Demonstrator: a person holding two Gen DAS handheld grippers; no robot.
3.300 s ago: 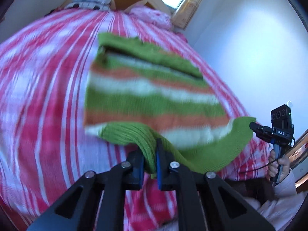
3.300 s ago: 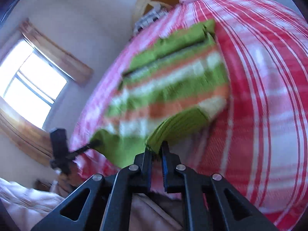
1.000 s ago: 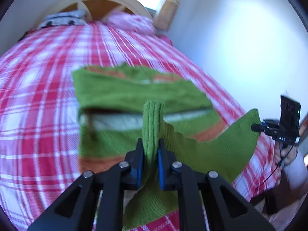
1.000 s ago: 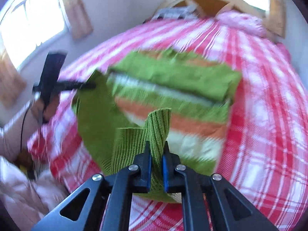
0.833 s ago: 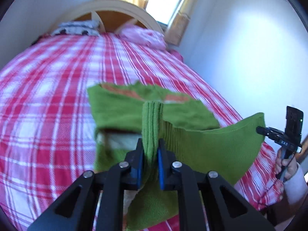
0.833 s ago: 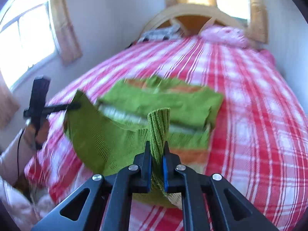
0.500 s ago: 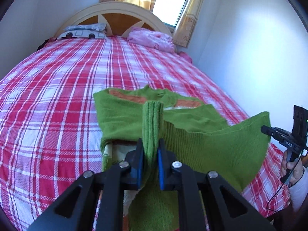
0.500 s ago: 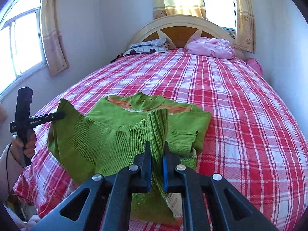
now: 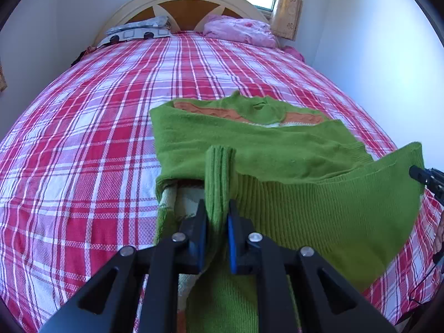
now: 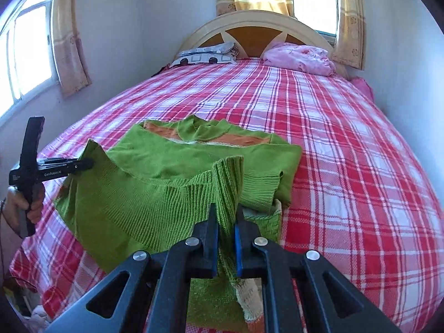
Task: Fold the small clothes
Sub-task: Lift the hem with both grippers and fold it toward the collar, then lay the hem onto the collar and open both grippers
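Left gripper [image 9: 216,222]: clenched on the ribbed hem of the green knit sweater [image 9: 249,149], at the hem's left corner, which stands up as a narrow pleat between the fingers.
Right gripper [image 10: 226,226]: likewise clamped on a bunched pleat of the ribbed hem at the other corner; both corners are lifted off the bed.
Hem span: the ribbing sags in a curve between the two grips rather than running taut, so I judge the fold line may land crooked or with a trapped wrinkle.
Grip risk: each hold takes only a thin bite of stretchy knit; a pull apart to straighten it could slip a corner free.
Sweater body: lies on the red plaid bedspread [image 10: 347,149], folded sleeves across it, orange stripes and collar toward the headboard.
Sleeve risk: dragging the hem forward low could, I think, shove the loose sleeves out of place.
Far end: patterned pillow [image 10: 205,54] and pink bundle [image 10: 299,55] sit well apart, no obstacle.
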